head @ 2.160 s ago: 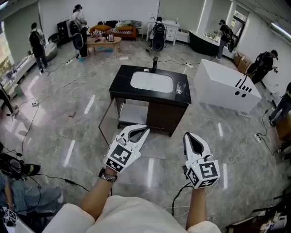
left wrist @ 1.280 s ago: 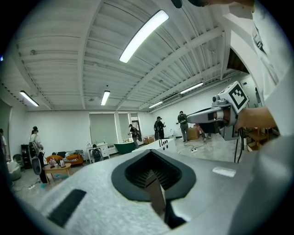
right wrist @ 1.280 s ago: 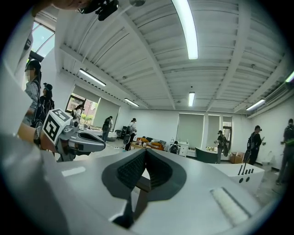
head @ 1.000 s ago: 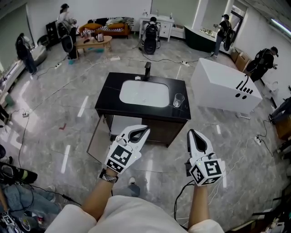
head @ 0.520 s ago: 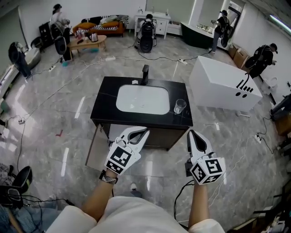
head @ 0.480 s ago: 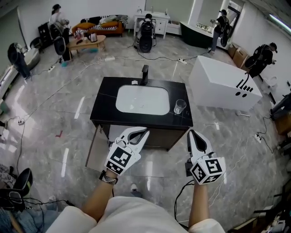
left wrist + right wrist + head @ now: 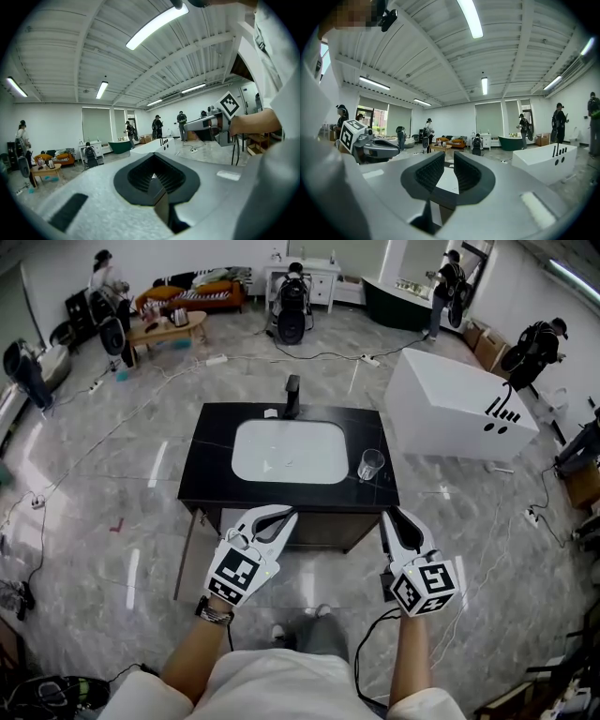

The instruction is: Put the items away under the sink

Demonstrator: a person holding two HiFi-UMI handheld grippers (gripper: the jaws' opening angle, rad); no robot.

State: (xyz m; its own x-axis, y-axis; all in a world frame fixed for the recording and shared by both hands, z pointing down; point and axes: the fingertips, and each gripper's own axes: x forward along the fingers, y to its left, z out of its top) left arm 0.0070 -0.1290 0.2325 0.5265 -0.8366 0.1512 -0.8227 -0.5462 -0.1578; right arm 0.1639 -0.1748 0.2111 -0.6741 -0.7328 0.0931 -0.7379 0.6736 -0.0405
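Note:
A black vanity point(image 7: 206, 486) with a white basin point(image 7: 286, 451) and a dark faucet point(image 7: 292, 396) stands just ahead of both grippers. A clear glass point(image 7: 370, 465) sits on the counter's right side, and a small white item point(image 7: 270, 412) lies beside the faucet. The cabinet door point(image 7: 185, 559) under the sink hangs open at the left. My left gripper point(image 7: 286, 515) point(image 7: 153, 176) is shut and empty, hovering at the counter's front edge. My right gripper point(image 7: 392, 517) point(image 7: 445, 171) is slightly open and empty, near the front right corner.
A white bathtub point(image 7: 455, 418) stands to the right of the vanity. Cables point(image 7: 122, 418) trail across the glossy marble floor. Several people stand at the back of the room near a low table point(image 7: 164, 326) and a sofa.
The vanity has come closer and now sits right in front of the grippers. Both grippers keep the same pose, holding nothing.

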